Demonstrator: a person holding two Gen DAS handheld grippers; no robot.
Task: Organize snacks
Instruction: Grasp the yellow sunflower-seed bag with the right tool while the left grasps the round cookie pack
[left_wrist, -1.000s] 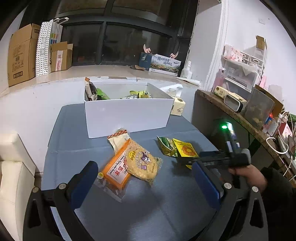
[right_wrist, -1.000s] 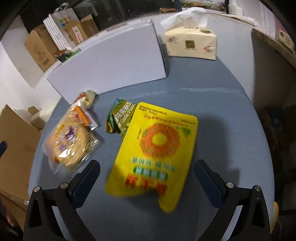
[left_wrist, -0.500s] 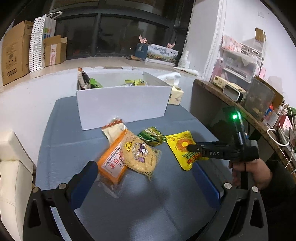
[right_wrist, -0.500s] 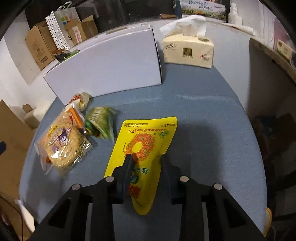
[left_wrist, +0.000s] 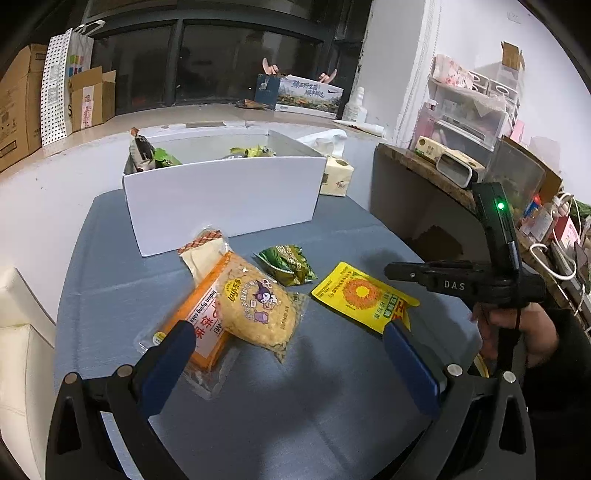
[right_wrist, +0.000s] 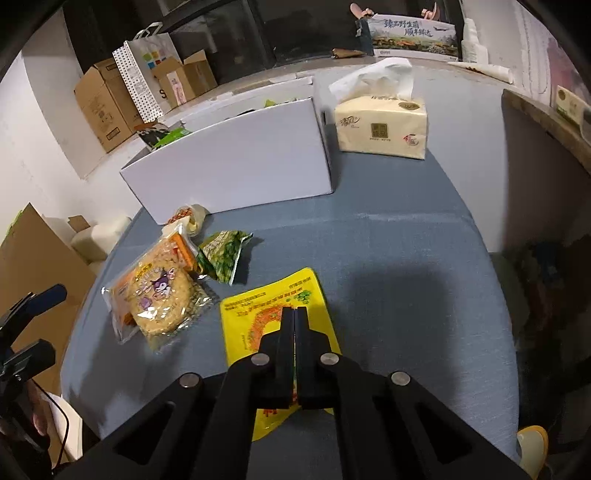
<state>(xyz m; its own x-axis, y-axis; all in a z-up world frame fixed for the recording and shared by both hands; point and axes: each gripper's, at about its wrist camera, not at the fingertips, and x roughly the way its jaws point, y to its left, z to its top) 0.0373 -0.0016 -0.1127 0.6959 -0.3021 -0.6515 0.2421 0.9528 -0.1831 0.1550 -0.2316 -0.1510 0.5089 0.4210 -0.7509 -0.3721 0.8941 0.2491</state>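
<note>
Your right gripper has its black fingers pressed together over the flat yellow foil snack pouch with the orange sunflower print; in the left wrist view that pouch is tilted, its near edge raised off the round blue-grey table, though the pinch point itself is hidden there. Your left gripper hangs with its blue-padded fingers spread wide and nothing between them. Just beyond the left pad lie the clear bag of pale round cakes with a purple cartoon face overlapping the orange flat packet. At 12 o'clock from the pouch sits the small crumpled green snack packet. Farther, at 11 o'clock, stands the open white cardboard box with packets inside, the cream tissue pack beside its right end.
</note>
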